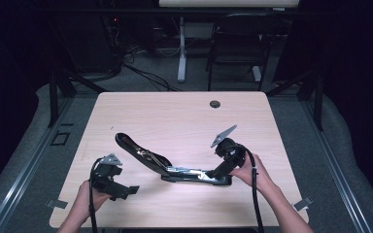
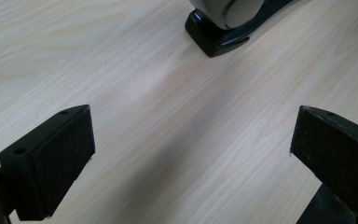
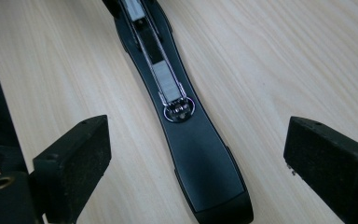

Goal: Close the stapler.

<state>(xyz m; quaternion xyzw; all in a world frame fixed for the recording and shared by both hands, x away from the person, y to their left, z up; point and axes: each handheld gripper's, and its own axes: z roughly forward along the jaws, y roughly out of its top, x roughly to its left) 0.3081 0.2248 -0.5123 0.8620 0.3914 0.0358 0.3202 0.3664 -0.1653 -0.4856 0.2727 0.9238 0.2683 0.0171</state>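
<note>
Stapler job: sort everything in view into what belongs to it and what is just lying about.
Belongs:
- black stapler, swung open on the table
- right hand-held gripper, open over its base
- left hand-held gripper, open, apart

Lying about:
- folding chair
- floor cables

open black stapler (image 1: 175, 167) on wooden table (image 1: 175, 116)

In the left gripper view the stapler (image 2: 219, 28) gets chopped off by the top edge, just one black end and a grey blur showing. The right gripper view cuts its far end off at the top too. From the high view, the right gripper (image 1: 219, 171) covers the base's right end.
</note>
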